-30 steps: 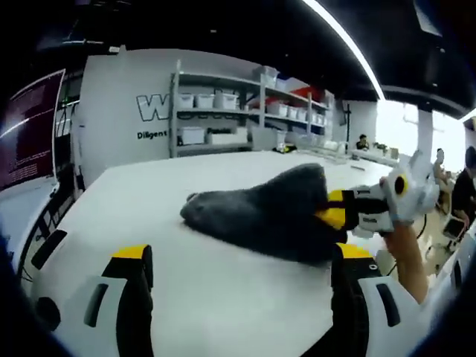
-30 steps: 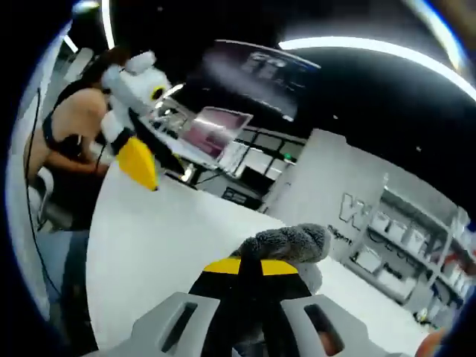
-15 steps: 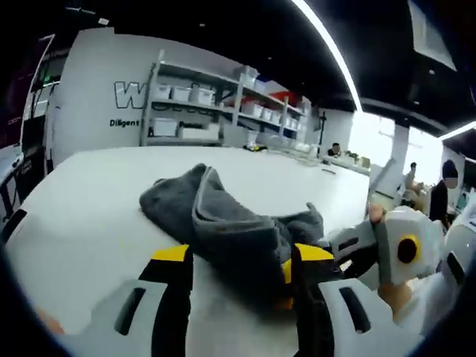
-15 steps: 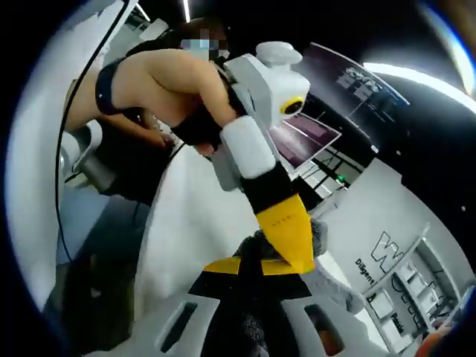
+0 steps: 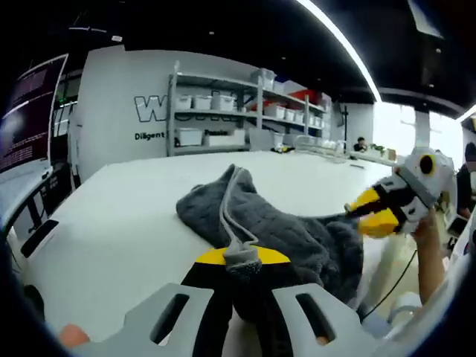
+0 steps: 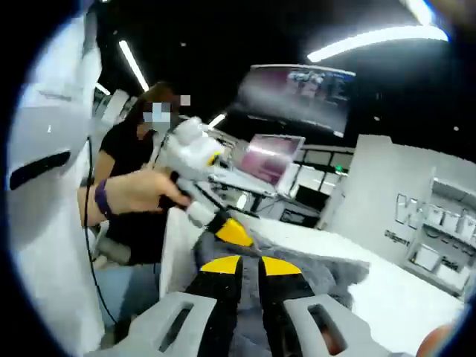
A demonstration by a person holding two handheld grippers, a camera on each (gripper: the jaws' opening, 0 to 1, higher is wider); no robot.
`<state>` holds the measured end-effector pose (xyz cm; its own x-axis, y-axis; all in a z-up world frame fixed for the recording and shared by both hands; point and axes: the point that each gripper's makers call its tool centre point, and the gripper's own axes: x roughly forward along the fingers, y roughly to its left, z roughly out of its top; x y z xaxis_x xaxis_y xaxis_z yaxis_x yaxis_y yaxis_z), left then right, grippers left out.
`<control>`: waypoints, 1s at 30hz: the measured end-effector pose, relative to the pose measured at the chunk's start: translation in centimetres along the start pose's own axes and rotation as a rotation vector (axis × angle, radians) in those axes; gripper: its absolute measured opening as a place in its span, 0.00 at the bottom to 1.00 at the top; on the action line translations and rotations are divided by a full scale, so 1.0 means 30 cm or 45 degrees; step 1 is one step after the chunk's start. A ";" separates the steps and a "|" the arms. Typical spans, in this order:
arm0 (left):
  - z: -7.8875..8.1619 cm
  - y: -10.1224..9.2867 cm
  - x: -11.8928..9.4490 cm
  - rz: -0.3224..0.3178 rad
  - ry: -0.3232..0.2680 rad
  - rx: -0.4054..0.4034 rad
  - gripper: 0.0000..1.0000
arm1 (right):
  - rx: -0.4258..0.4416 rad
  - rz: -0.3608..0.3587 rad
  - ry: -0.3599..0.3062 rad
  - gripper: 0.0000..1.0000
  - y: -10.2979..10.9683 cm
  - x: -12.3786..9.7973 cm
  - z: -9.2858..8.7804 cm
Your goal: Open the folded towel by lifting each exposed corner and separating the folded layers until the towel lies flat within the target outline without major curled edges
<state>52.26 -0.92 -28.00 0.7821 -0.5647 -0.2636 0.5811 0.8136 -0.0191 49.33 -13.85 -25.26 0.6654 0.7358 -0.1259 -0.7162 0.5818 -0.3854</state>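
Left gripper fingers are pinching the grey towel edge. Right gripper fingers are clamping its far corner. Towel is stretching over the white table.

On the white wall ahead of you, a large outlined "W" stands above smaller black lettering beginning "Diligent"; the rest is hidden.

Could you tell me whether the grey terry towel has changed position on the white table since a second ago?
Yes. The grey terry towel has been pulled toward the left gripper, whose jaws now pinch its hemmed corner, while the white table stays put.
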 end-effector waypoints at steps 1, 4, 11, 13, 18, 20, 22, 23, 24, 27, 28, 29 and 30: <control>0.000 0.007 -0.005 0.017 -0.002 0.018 0.04 | -0.054 -0.056 0.121 0.07 -0.060 0.007 -0.048; -0.004 0.017 -0.013 0.052 -0.002 0.042 0.04 | 0.083 -0.099 0.300 0.09 -0.160 0.080 -0.151; 0.012 0.030 -0.028 0.101 -0.036 0.061 0.04 | 0.156 0.029 0.637 0.10 -0.126 0.227 -0.347; 0.011 0.050 -0.038 0.137 -0.030 0.085 0.04 | 0.170 0.009 0.680 0.08 -0.128 0.243 -0.388; -0.014 0.130 -0.078 0.259 -0.002 0.110 0.04 | 0.227 -0.047 0.648 0.04 -0.129 0.206 -0.377; -0.023 0.154 -0.090 0.296 0.006 0.116 0.04 | 0.227 -0.079 0.654 0.03 -0.132 0.191 -0.380; -0.028 0.175 -0.100 0.335 0.015 0.126 0.04 | 0.207 -0.123 0.672 0.02 -0.139 0.167 -0.387; -0.032 0.185 -0.105 0.356 0.021 0.134 0.04 | 0.203 -0.145 0.679 0.02 -0.144 0.155 -0.391; -0.037 0.193 -0.108 0.371 0.029 0.142 0.04 | 0.203 -0.175 0.688 0.02 -0.151 0.139 -0.395; -0.054 0.214 -0.114 0.401 0.047 0.140 0.04 | 0.212 -0.234 0.707 0.02 -0.159 0.094 -0.406; -0.066 0.219 -0.113 0.407 0.062 0.139 0.04 | 0.216 -0.262 0.717 0.01 -0.162 0.072 -0.411; -0.075 0.221 -0.112 0.410 0.072 0.138 0.04 | 0.215 -0.282 0.726 0.01 -0.161 0.056 -0.414; -0.086 0.222 -0.110 0.412 0.085 0.132 0.04 | 0.213 -0.300 0.738 0.01 -0.161 0.041 -0.417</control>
<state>52.97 6.73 -29.73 0.9150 -0.2666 -0.3028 0.3279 0.9287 0.1731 56.23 -20.09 -34.98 0.7810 0.3022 -0.5466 -0.5289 0.7854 -0.3215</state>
